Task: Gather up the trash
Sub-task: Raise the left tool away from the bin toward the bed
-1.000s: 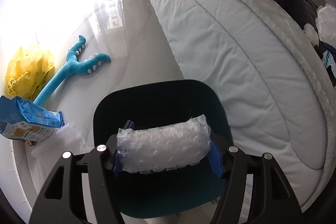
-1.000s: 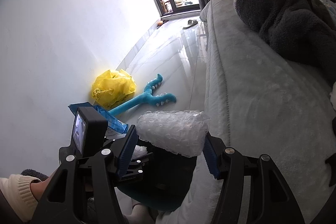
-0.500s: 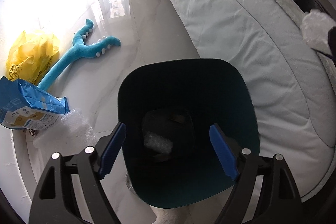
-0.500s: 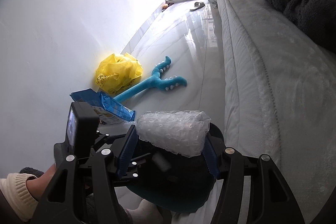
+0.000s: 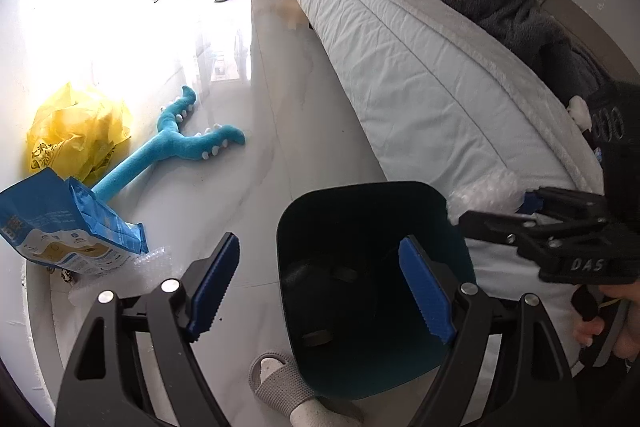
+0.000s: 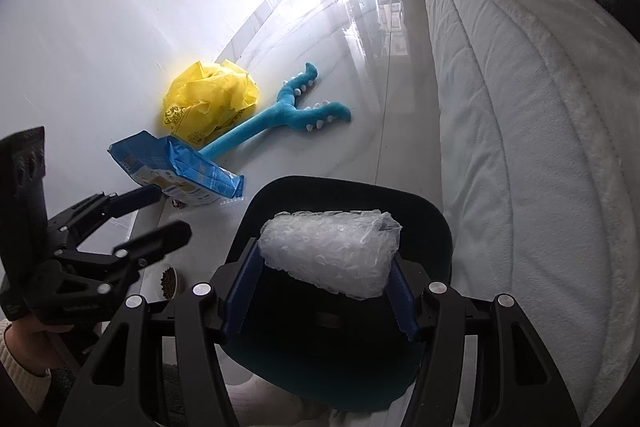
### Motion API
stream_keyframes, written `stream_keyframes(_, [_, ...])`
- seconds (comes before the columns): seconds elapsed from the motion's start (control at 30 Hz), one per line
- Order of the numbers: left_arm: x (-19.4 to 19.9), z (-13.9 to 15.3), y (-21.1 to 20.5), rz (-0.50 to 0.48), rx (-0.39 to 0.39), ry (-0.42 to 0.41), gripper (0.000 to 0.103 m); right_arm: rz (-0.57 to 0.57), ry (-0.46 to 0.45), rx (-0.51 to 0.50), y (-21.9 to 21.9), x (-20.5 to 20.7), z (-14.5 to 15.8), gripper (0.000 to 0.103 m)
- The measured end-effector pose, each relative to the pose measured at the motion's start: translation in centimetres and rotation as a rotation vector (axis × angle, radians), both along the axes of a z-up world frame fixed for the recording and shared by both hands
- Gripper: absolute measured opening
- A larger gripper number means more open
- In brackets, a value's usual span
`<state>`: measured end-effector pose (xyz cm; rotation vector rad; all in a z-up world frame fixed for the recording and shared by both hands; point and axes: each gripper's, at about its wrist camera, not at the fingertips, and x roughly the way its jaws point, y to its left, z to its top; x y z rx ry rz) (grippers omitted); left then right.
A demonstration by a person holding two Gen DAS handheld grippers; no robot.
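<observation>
The bed [image 5: 420, 75] runs along the right side of the dark bin [image 5: 360, 219], its pale quilted cover close beside the bin's rim. A dark grey fleece blanket [image 5: 516, 7] lies heaped on the bed, well beyond the bin. The bin stands on the glossy white floor [image 5: 304, 131] with its mouth open; dark shapes lie at its bottom, too dim to identify.

Left of the bin and farther off, against the wall, sits a crumpled yellow plastic bag [image 6: 208, 99]. A teal plush toy [image 6: 288, 115] lies just beside that bag, on the bin's far left. A blue and white packet [image 6: 180, 175] rests nearer, left of the bin, with a scrap of clear bubble wrap [image 5: 148, 267] at its edge.

The right gripper [image 6: 324, 291] is poised directly over the bin's mouth, its blue pads pinching a roll of bubble wrap [image 6: 332, 251] from both ends. The left gripper [image 5: 320, 287] stands above the bin's near left rim; its jaws have just been opening and are now spread wide, with nothing between them.

A grey slipper [image 5: 280, 383] shows at the bin's near edge.
</observation>
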<state>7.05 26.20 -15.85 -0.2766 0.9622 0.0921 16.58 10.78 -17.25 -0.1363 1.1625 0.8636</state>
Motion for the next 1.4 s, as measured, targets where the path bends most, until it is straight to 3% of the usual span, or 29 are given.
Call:
stream_keyframes(0.33, [-1.0,3.2,1.0,0.029,0.034,-0.116,0.079,0.037,0.052,-0.088,2.1,-0.8,-4.2,0.06])
stream_keyframes(0.43, [-1.0,4.2,1.1,0.034,0.037,-0.135,0.071,0.044,0.059,-0.113,2.3,-1.0,-5.2,0.06])
stream_keyframes(0.7, [-1.3,6.5,1.4,0.08,0.065,-0.2,0.069,0.049,0.053,-0.162,2.4,-1.4,-6.6,0.062])
stream_keyframes(0.87, [-1.4,7.9,0.9,0.074,0.066,-0.234,0.068,0.063,0.051,-0.181,2.6,-1.8,-7.0,0.069])
stream_keyframes(1.13, [-1.5,10.6,-0.7,0.058,0.119,-0.287,0.076,0.079,0.028,-0.155,2.3,-2.4,-5.1,0.069])
stream_keyframes(1.4, [-1.2,12.0,-1.8,0.066,0.097,-0.325,0.086,0.097,-0.049,-0.082,2.0,-3.0,-0.8,0.07])
